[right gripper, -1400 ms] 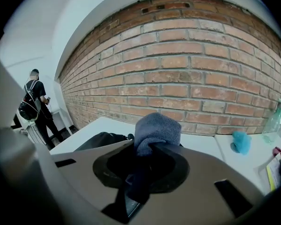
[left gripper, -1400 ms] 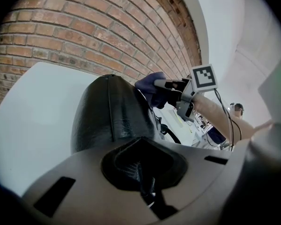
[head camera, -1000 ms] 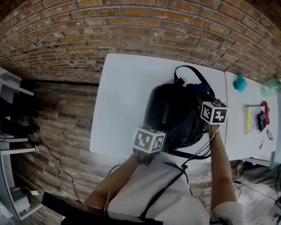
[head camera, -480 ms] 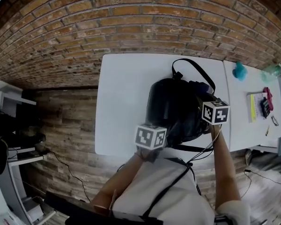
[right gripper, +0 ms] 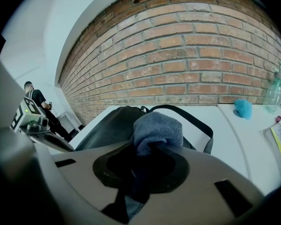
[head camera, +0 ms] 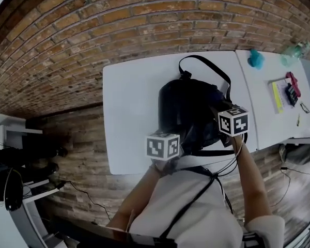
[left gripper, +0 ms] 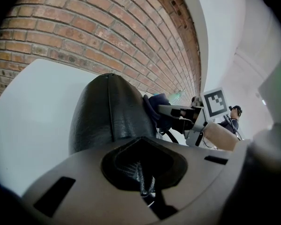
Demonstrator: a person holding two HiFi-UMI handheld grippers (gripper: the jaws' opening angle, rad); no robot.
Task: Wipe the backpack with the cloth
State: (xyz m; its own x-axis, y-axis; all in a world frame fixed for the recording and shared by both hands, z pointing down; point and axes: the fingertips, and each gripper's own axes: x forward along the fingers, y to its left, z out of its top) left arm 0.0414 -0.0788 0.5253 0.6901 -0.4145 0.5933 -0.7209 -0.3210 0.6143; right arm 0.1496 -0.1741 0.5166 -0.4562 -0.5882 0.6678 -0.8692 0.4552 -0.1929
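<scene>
The black backpack [head camera: 188, 112] lies on the white table [head camera: 129, 118], with its strap loop pointing away from me. The blue-grey cloth [right gripper: 157, 128] is bunched in my right gripper [right gripper: 139, 175], against the backpack.

White table [head camera: 129, 115], black backpack [head camera: 188, 110] lying on it, neighbouring table [head camera: 266, 115] with teal object [head camera: 256, 59]

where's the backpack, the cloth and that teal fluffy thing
backpack [head camera: 185, 107]: head view, on its black top panel.
cloth [right gripper: 158, 125]: right gripper view, on the bunched blue-grey upper fold.
teal fluffy thing [right gripper: 245, 108]: right gripper view, on its middle.
</scene>
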